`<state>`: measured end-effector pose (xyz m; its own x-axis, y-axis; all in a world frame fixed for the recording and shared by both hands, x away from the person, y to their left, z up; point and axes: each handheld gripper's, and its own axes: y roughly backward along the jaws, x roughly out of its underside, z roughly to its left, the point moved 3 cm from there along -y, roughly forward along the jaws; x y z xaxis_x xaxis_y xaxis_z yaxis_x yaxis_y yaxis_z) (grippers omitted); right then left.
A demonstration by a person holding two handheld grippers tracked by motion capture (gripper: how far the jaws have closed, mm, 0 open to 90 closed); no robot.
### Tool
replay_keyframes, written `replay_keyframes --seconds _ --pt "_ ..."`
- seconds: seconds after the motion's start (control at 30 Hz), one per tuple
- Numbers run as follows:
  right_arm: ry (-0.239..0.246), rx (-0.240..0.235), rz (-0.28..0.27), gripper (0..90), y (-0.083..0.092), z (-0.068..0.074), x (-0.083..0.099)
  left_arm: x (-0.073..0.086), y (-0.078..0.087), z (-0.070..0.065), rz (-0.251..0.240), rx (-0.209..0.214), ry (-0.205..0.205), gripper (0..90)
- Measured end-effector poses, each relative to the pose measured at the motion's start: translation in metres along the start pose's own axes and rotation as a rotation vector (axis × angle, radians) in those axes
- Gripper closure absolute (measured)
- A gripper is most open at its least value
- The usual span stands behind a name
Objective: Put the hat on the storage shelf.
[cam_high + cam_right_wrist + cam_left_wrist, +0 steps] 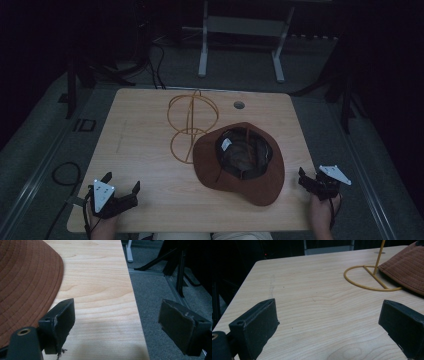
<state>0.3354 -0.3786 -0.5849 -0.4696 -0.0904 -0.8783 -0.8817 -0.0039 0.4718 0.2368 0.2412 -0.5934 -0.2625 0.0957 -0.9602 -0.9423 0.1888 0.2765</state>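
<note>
Tongs: your left tongs [121, 186] and right tongs [302, 176] gape empty | hat [240, 162] upside down on desk [145, 145] | wire stand [191, 122] bare | nothing started, hat untouched.

Your forearms leave the high view at its bottom edge. The brown hat [240, 157] lies crown down and covers part of the wire stand's [191, 125] base ring where the brim overlaps it. In the left gripper view the stand's upright runs off the top edge and the hat off the right edge. In the right gripper view the hat is cut by the left and top edges. The label inside the hat is too small to read
</note>
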Motion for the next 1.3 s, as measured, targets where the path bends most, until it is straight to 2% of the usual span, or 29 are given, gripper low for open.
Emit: replay_keyframes --seconds 0.13,0.23,0.27,0.43,0.53,0.63,0.9,1.0,1.13,1.23,1.3 --pt "0.009 -0.001 0.005 13.9 0.0 0.001 0.0 -0.001 0.0 -0.002 -0.01 0.01 0.002 2.7" --pt "0.019 -0.006 0.023 13.8 -0.001 0.003 0.0 -0.002 0.0 -0.002 -0.036 0.028 0.034 2.6" --pt "0.017 -0.008 0.028 13.8 -0.001 0.003 0.0 -0.003 0.0 -0.002 -0.036 0.03 0.034 2.6" --pt "0.018 -0.027 0.041 13.5 -0.001 0.005 -0.002 -0.001 -0.003 -0.006 -0.009 0.032 -0.001 2.6" --pt "0.015 -0.052 0.03 13.5 0.002 0.008 -0.01 -0.001 -0.004 -0.009 -0.002 0.039 -0.021 2.6" --pt "0.034 -0.07 0.017 14.3 0.005 0.014 -0.02 -0.002 -0.004 -0.01 -0.004 0.043 -0.023 2.6" --pt "0.063 -0.146 -0.005 14.3 0.007 0.038 -0.05 -0.003 -0.003 -0.013 -0.019 0.06 -0.009 2.6" --pt "0.09 -0.156 -0.008 14.2 0.006 0.049 -0.063 -0.003 -0.003 -0.014 -0.012 0.067 -0.019 2.6" --pt "0.099 -0.179 -0.016 13.2 0.005 0.061 -0.077 -0.004 -0.004 -0.018 -0.009 0.077 -0.038 2.7" --pt "0.138 -0.197 -0.007 10.6 0.003 0.073 -0.087 -0.004 -0.004 -0.02 -0.012 0.089 -0.047 2.6" --pt "0.141 -0.213 -0.028 11.5 0.002 0.08 -0.093 -0.004 -0.004 -0.021 -0.012 0.094 -0.049 2.6"
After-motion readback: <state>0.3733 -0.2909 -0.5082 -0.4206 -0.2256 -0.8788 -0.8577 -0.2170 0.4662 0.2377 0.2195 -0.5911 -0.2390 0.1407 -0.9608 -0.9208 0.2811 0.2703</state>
